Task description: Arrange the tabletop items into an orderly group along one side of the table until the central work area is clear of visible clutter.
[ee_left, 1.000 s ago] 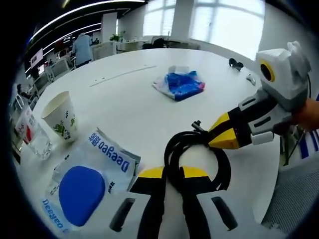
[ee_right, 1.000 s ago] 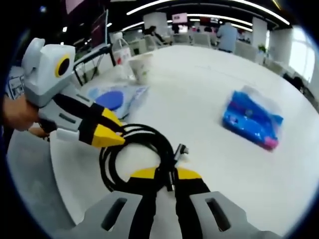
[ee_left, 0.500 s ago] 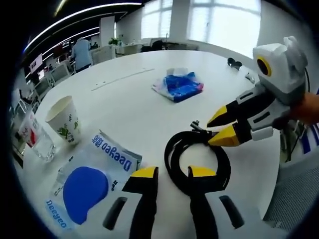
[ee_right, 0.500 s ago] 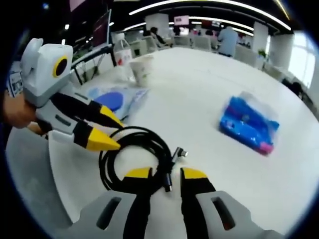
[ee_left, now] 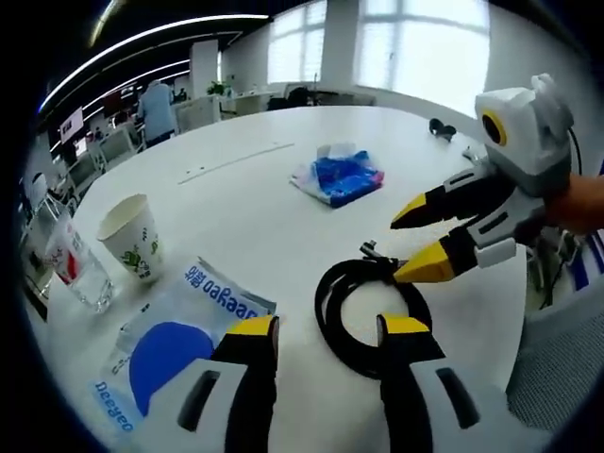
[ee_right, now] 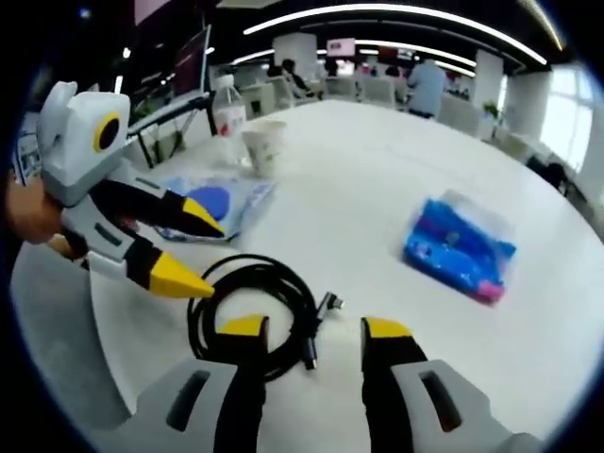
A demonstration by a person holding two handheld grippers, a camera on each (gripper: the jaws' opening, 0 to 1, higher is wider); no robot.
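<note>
Left gripper (ee_left: 324, 330): jaws parted wide, holding nothing. They sit just short of the coiled black cable (ee_left: 366, 310), with the near arc of the coil lying between the two yellow tips but untouched by either.

Right gripper (ee_right: 315, 327): likewise spread well apart and empty, its tips straddling the near side of the same coil without contact. In the left gripper view this gripper enters from the right, its lower yellow tip just over the coil's far edge by the cable's plug end.

Landmark: the coiled black cable, lying flat on the white table (ee_left: 245, 203) close to the table's edge (its connector end sticks out of the loop).

Relative to the cable, in the left gripper view:
- A clear packet with a blue disc (ee_left: 168, 351) lies just to the left, flat, printed label up.
- Beyond the packet, further left, a paper cup (ee_left: 130, 236) stands upright; a clear plastic bottle (ee_left: 77, 267) with a red label stands just beside the cup.
- A blue tissue pack (ee_left: 339, 178) lies well apart from the cable, further in on the tabletop.

Office chairs and people stand past the table's far side.
</note>
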